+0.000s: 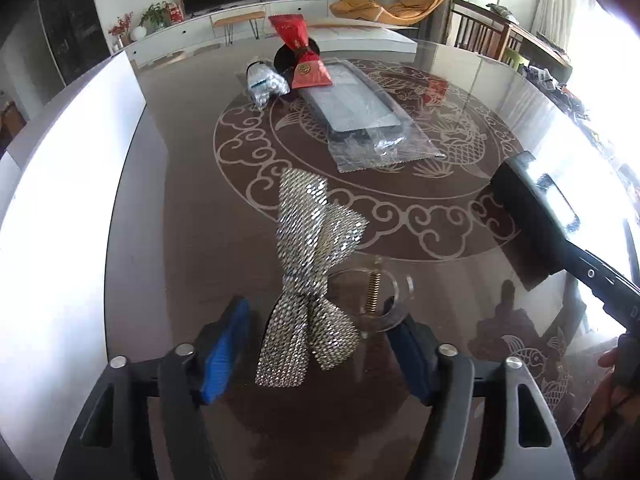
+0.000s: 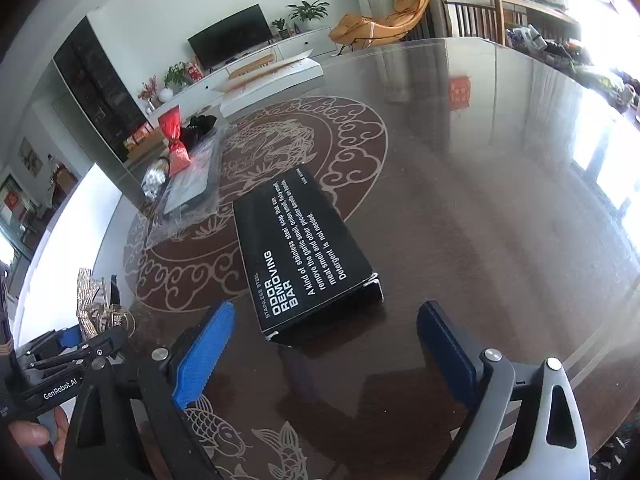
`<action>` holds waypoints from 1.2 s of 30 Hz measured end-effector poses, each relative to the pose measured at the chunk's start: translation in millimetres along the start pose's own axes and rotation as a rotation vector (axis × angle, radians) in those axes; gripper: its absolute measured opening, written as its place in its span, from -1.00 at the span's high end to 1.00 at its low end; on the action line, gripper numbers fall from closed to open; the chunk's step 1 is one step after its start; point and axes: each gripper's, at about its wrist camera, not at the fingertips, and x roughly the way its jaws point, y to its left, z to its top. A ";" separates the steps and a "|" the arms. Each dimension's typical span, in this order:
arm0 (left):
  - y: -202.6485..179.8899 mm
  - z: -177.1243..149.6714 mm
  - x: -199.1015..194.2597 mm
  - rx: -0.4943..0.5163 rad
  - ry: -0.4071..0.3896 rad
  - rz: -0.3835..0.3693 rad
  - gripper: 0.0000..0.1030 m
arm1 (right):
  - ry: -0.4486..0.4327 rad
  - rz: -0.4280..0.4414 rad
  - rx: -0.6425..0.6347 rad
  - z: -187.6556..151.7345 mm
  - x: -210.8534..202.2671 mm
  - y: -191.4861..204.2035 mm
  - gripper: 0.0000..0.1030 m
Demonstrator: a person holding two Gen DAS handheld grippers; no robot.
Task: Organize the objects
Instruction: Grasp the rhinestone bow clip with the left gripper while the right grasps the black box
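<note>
The black box (image 2: 306,256) on the table bore white print: "STAINLESS STEEL", then large "ODOR REMOVING BAR", and beside it a line beginning "A kind of stainless steel soap that can remove the garlic smell, onion smell" and ending "Detergent is not needed"; its smaller print was too fine to read. The left gripper (image 2: 80,340), seen from the right wrist camera, carried the brand "GenRobot.AI" in white on its black arm. The red packet (image 1: 306,60) showed a gold mark that could not be read.
</note>
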 end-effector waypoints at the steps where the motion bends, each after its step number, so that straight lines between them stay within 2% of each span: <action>1: 0.6 -0.7 2.1 -0.009 -0.020 0.005 -0.53 | 0.005 -0.013 -0.017 -1.1 1.0 2.3 -0.82; 4: 0.9 -1.3 6.7 -0.013 -0.049 0.015 -0.75 | 0.012 -0.069 -0.051 -2.7 4.3 4.9 -0.82; 7: 5.6 -0.1 13.0 -0.031 -0.068 0.028 -1.00 | 0.016 -0.091 -0.075 -4.2 6.5 6.9 -0.86; 14: 7.6 1.6 17.5 -0.047 -0.109 0.036 -1.00 | 0.046 -0.166 -0.168 -8.2 15.3 21.1 -1.00; 17: 7.9 2.5 18.4 -0.048 -0.114 0.034 -1.00 | 0.051 -0.195 -0.195 -10.1 17.9 25.0 -1.00; 23: 8.2 2.5 19.1 -0.050 -0.116 0.034 -1.00 | 0.048 -0.193 -0.203 -5.8 22.1 27.3 -1.00; 31: 8.3 2.7 19.3 -0.049 -0.116 0.034 -1.00 | 0.053 -0.164 -0.243 19.9 43.6 33.7 -1.00; 36: 8.3 2.8 19.5 -0.050 -0.115 0.034 -1.00 | 0.050 -0.158 -0.247 18.8 42.8 33.4 -1.00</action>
